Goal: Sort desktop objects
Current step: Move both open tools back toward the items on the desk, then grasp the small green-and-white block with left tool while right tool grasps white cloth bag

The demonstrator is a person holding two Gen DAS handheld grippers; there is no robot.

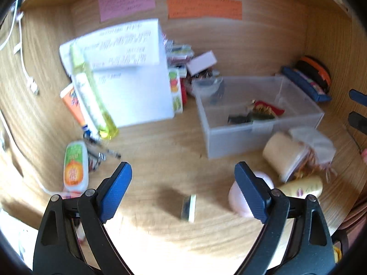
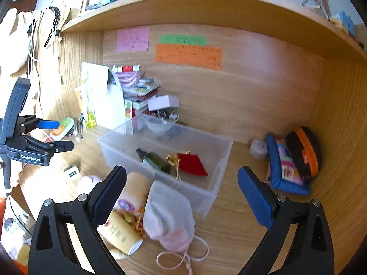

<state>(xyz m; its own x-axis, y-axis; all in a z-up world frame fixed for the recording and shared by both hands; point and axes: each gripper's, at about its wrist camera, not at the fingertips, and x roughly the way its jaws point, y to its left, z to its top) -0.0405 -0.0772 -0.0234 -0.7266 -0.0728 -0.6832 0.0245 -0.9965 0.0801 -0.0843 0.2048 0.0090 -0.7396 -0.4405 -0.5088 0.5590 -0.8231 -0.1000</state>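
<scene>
Pink point(image 2: 132, 39), green point(image 2: 183, 40) and orange paper notes point(image 2: 188, 56) stick on the wooden back wall point(image 2: 263, 87); their writing looks too blurry to read.

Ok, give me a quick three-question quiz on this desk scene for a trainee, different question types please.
1. True or false: the left claw is gripping the small white block.
2. Multiple choice: which lies inside the clear plastic bin? A) the dark green bottle B) the white drawstring pouch C) the blue pencil case
3. Fill in: the right claw stands ____, with nothing between its pads.

Key: 1 false, it is open and holds nothing; 2 A; 3 open.
</scene>
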